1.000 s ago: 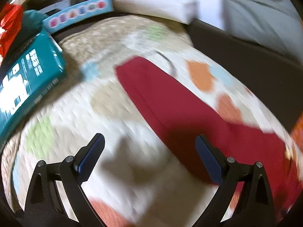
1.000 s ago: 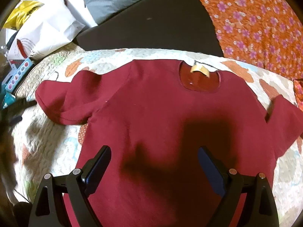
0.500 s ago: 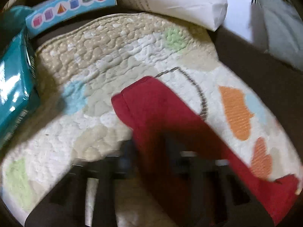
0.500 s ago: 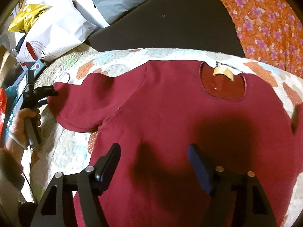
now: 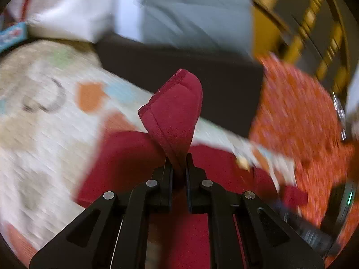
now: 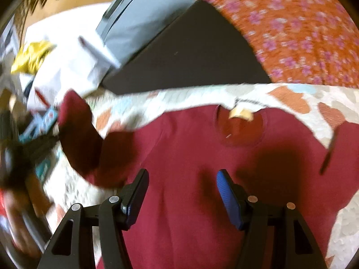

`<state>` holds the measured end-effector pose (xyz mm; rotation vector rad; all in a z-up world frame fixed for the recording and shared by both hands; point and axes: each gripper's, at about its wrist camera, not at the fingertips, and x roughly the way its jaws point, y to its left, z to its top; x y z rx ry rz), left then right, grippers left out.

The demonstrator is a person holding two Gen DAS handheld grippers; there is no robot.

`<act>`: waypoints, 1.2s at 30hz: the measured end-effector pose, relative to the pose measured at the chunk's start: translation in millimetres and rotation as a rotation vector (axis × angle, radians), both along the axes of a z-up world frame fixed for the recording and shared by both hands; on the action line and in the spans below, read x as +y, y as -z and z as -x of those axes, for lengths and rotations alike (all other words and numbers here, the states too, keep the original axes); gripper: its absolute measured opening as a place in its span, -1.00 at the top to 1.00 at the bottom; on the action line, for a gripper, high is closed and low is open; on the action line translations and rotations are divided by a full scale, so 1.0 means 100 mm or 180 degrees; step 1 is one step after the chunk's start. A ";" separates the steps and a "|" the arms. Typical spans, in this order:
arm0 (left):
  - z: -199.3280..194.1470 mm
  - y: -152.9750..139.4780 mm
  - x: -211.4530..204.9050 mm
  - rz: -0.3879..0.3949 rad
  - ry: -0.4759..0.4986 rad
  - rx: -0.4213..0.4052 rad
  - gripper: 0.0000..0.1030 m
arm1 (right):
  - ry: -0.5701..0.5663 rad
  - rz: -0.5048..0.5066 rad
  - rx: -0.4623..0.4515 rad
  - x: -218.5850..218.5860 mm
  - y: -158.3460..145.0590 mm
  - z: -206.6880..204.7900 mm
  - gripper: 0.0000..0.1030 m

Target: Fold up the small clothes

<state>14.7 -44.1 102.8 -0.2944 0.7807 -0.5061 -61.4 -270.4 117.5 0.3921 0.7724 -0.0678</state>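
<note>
A dark red T-shirt lies flat on a patchwork quilt, its neck hole at the far side. My left gripper is shut on the hem of the shirt's left sleeve and holds it lifted off the quilt. In the right wrist view that sleeve stands raised at the left, with the left gripper blurred beside it. My right gripper is open and empty, low over the shirt's chest, its blue-padded fingers a hand's width apart.
An orange flowered cloth lies at the far right. A dark cushion, a grey bag and white bags sit beyond the quilt. A wooden chair back is behind. Boxes lie at the left edge.
My left gripper closed on the sleeve hem and lifted it, swinging right toward the shirt's body. My right gripper moved slightly and its fingers narrowed but stay open.
</note>
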 end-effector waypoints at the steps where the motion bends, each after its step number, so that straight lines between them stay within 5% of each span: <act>1: 0.05 0.08 -0.14 -0.0050 0.0065 0.0035 0.86 | 0.0072 -0.0060 -0.0026 -0.09 -0.02 0.01 -0.20; 5: 0.29 0.60 -0.81 -0.0178 0.0518 0.0368 0.85 | 0.0195 -0.0491 0.0088 -0.42 0.14 -0.03 -0.26; 9: 0.50 0.63 -1.07 -0.0604 0.0843 0.0308 0.80 | 0.0411 -0.0870 0.0239 -0.70 0.42 0.02 -0.26; 11: 0.60 0.45 -0.97 -0.0686 0.0892 0.0248 0.42 | 0.0467 -0.0965 0.0227 -0.77 0.48 0.07 -0.26; 14: 0.74 0.23 -0.72 -0.0695 0.0830 0.0066 -0.06 | 0.0461 -0.1098 0.0180 -0.79 0.50 0.09 -0.33; 16: 0.81 0.12 -0.47 -0.0785 0.0634 -0.0163 -0.21 | 0.0356 -0.1122 0.0168 -0.72 0.48 0.04 -0.34; 18: 0.82 0.12 -0.26 -0.0893 0.0383 -0.0300 -0.21 | 0.0309 -0.1098 0.0200 -0.64 0.49 -0.03 -0.34; 23: 0.57 0.33 0.08 -0.0879 -0.0032 -0.0125 -0.21 | 0.0247 -0.0914 0.0482 -0.47 0.67 -0.18 -0.35; 25: 0.51 0.38 0.07 -0.0948 -0.0151 -0.0129 -0.21 | 0.0143 -0.0601 0.0455 -0.34 0.63 -0.16 -0.34; 26: 0.48 0.40 0.09 -0.0965 -0.0221 -0.0117 -0.21 | 0.0089 -0.0454 0.0494 -0.29 0.64 -0.16 -0.31; 28: 0.44 0.40 0.12 -0.0938 -0.0291 -0.0116 -0.21 | -0.0052 -0.0067 0.0541 -0.13 0.64 -0.18 0.42; 30: 0.44 0.38 0.15 -0.0972 -0.0392 -0.0183 -0.21 | -0.0178 0.0121 0.0538 -0.05 0.61 -0.20 0.80; 33: 0.45 0.33 0.16 -0.0999 -0.0493 -0.0317 -0.21 | -0.0244 0.0052 0.0256 -0.16 0.28 -0.12 0.91; 36: 0.45 0.35 0.17 -0.0945 -0.0500 -0.0307 -0.21 | -0.0024 0.0565 -0.0162 -0.37 -0.21 0.17 0.91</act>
